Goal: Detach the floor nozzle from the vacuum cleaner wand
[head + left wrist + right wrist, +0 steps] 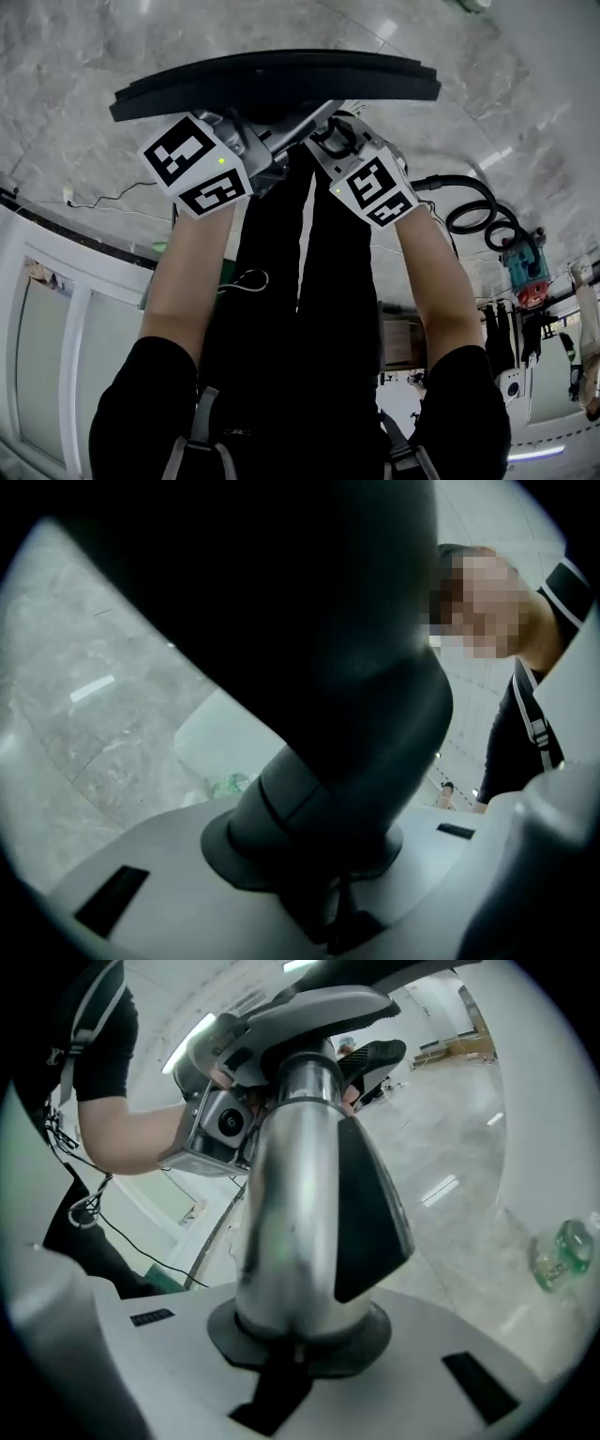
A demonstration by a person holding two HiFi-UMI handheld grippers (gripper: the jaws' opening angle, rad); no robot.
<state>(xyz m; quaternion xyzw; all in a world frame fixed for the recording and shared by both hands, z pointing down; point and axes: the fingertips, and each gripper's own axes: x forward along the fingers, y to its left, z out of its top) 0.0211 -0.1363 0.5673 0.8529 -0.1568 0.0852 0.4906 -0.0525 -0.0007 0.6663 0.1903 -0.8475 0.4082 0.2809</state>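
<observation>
The dark, wide floor nozzle [272, 80] is held up over the marble floor, seen from the head view. Its grey neck joins the silver wand [300, 122] between my two grippers. My left gripper [246, 142] is shut on the dark nozzle neck [347, 761], which fills the left gripper view. From the right, my right gripper [328, 142] is shut on the silver wand [291, 1204], just below the joint. In the right gripper view the left gripper [220, 1124] shows beyond the wand, under the nozzle [319, 1007]. The fingertips themselves are hidden behind the tube.
A black coiled hose [478, 211] leads to a teal vacuum body [525, 272] on the floor at right. A thin cable [103, 199] lies at left by white wall panels [56, 328]. A green bottle [562, 1251] lies on the floor.
</observation>
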